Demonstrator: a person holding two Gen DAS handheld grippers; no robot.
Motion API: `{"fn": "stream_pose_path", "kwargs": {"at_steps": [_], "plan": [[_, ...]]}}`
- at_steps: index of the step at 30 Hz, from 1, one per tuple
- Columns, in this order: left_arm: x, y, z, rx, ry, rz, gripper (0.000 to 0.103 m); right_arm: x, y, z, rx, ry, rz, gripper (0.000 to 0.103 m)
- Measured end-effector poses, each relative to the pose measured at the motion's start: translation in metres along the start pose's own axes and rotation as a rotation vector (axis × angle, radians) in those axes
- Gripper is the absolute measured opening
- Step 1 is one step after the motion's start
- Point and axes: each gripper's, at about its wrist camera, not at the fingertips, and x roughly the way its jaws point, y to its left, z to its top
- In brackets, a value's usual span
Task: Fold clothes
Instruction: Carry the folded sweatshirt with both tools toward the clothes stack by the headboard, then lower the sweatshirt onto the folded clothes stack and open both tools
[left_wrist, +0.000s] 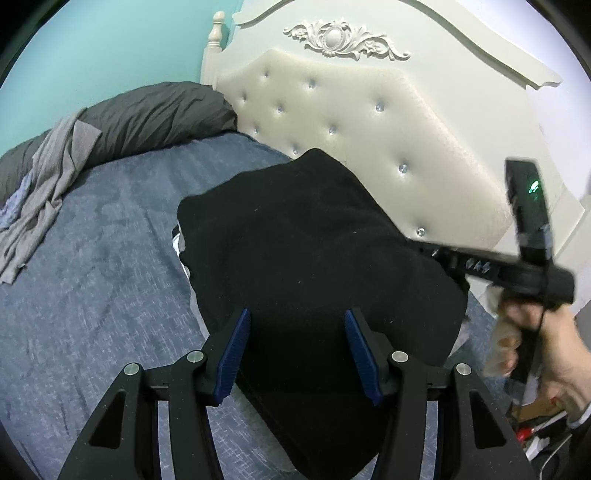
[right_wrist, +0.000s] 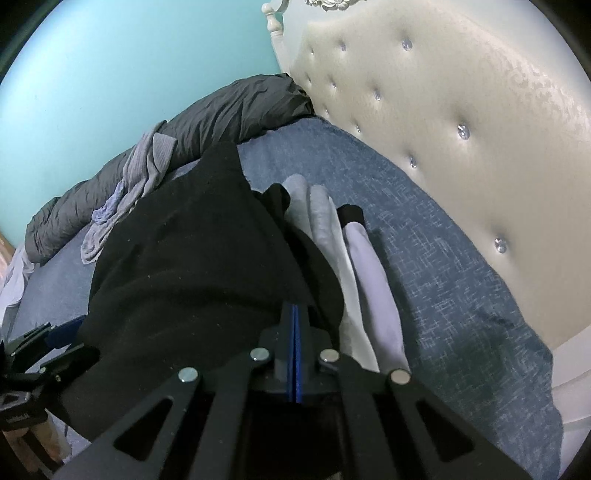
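Note:
A folded black garment (left_wrist: 303, 240) rests on a stack of folded clothes on the blue bed. My left gripper (left_wrist: 297, 328) is open, its blue pads (left_wrist: 236, 347) standing on either side of the garment's near part. My right gripper (left_wrist: 448, 260), held by a hand (left_wrist: 554, 350), reaches in at the garment's right edge. In the right wrist view the right gripper (right_wrist: 295, 314) is shut, its tip buried in the black garment (right_wrist: 192, 258). Grey, white and lavender folded clothes (right_wrist: 332, 236) show just beside it. The left gripper (right_wrist: 55, 332) shows at the lower left.
A cream tufted headboard (left_wrist: 369, 122) stands close behind the stack. A dark grey duvet (left_wrist: 147, 114) lies along the teal wall, with a crumpled grey garment (left_wrist: 44, 192) draped over it. Blue bedsheet (left_wrist: 92, 277) spreads to the left. Clutter sits on the floor (left_wrist: 539, 428) at the right.

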Motion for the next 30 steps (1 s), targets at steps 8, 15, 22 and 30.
{"fn": "stream_pose_path", "kwargs": {"at_steps": [8, 15, 22, 30], "plan": [[-0.008, 0.003, 0.003, -0.011, -0.004, 0.002, 0.055, -0.044, 0.019, -0.005, -0.017, -0.083, 0.062, 0.000], [-0.012, -0.001, -0.005, 0.004, -0.005, 0.026, 0.055, -0.046, 0.026, -0.028, -0.041, -0.075, 0.056, 0.000], [-0.011, 0.000, -0.010, -0.015, 0.008, 0.020, 0.055, -0.029, 0.021, -0.037, -0.047, -0.074, 0.024, 0.000], [-0.017, 0.003, -0.006, -0.014, 0.008, 0.027, 0.053, -0.047, 0.026, -0.018, -0.026, -0.060, 0.056, 0.000]]}}
